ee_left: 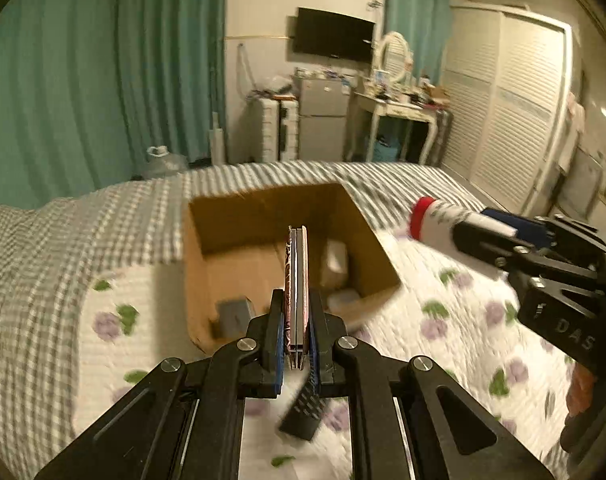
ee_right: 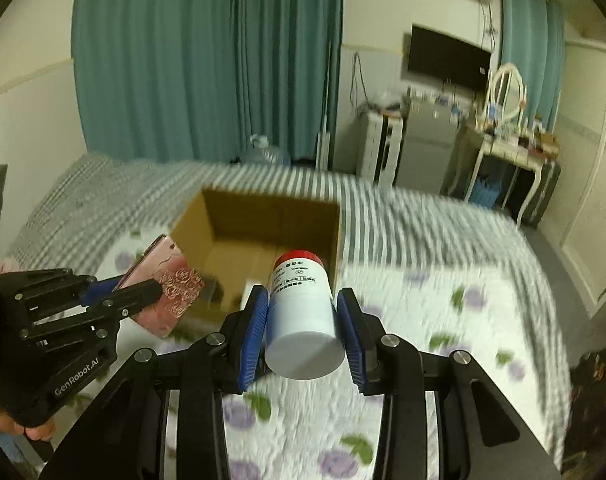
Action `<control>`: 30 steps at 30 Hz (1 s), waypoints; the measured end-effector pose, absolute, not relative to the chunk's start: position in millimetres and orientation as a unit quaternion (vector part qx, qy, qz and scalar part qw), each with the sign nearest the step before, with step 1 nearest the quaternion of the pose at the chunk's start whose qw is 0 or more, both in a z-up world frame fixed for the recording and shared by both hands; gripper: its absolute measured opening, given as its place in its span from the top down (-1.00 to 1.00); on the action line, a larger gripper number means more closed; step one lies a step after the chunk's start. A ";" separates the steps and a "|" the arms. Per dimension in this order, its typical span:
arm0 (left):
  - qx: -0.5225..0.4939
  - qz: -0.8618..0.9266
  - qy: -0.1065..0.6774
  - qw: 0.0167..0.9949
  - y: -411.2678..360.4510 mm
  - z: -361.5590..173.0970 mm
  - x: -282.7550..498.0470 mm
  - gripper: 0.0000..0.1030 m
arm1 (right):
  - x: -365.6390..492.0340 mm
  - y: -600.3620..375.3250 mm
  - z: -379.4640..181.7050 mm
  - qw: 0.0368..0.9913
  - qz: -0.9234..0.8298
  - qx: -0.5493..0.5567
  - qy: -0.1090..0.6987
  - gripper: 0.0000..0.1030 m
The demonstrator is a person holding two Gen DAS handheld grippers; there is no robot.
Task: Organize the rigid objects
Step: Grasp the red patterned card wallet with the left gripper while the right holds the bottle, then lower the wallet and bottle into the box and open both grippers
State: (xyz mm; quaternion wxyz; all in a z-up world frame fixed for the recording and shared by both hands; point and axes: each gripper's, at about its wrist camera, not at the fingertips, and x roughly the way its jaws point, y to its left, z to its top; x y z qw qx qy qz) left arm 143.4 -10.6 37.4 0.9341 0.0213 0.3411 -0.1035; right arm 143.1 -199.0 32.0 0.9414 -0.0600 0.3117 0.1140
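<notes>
Left gripper (ee_left: pixel 296 320) clamps a pink case (ee_left: pixel 296 280); right gripper (ee_right: pixel 302 308) grips a red-capped bottle (ee_right: pixel 301 312).

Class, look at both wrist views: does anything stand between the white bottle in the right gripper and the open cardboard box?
Nothing visible does. The white bottle, clamped in the right gripper, points at the cardboard box, whose top is open; the left gripper holds its pink case off to the side.

I've got the white bottle (ee_right: pixel 301 312) with its red cap lying lengthwise, base toward me, off the bed. The flat pink floral case (ee_right: pixel 167 284) rides edge-up beside the open cardboard box (ee_left: pixel 279 216), near the bed's far edge, small items inside.
</notes>
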 end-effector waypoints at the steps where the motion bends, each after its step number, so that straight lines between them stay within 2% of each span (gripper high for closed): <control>1: 0.024 -0.094 0.339 0.936 -8.2 42.7 150.4 0.81 | 148.7 -194.7 40.9 0.944 0.114 -0.068 0.303 0.31; 9: 0.037 -0.087 0.339 0.936 3.9 42.6 211.2 0.81 | 211.1 -161.8 56.3 0.946 0.129 -0.106 0.277 0.31; 19: 0.040 -0.084 0.395 0.914 -2.5 -35.3 273.9 0.81 | 295.1 -149.8 -32.9 0.927 0.138 -0.084 0.339 0.31; 24: 0.034 -0.082 0.413 0.906 -4.3 -47.8 270.9 0.80 | 307.6 -162.3 -62.7 0.906 0.152 -0.038 0.393 0.30; 26: 0.034 -0.082 0.415 0.905 -4.6 -42.6 261.5 0.72 | 299.7 -170.0 -58.3 0.912 0.137 -0.025 0.387 0.19; 27: 0.034 -0.084 0.413 0.906 -4.0 -38.4 257.1 0.67 | 295.0 -175.2 -52.3 0.913 0.136 -0.015 0.385 -0.03; 28: 0.034 -0.084 0.409 0.908 -3.6 -31.8 251.1 0.49 | 289.5 -181.1 -43.8 0.913 0.137 -0.005 0.384 -0.13; 29: 0.032 -0.082 0.403 0.911 -2.7 -23.9 245.2 0.12 | 281.9 -186.9 -32.8 0.916 0.133 -0.001 0.378 -0.13; 30: 0.029 -0.079 0.396 0.914 -1.7 -14.7 238.3 -0.09 | 274.8 -191.3 -22.7 0.920 0.129 -0.002 0.371 -0.14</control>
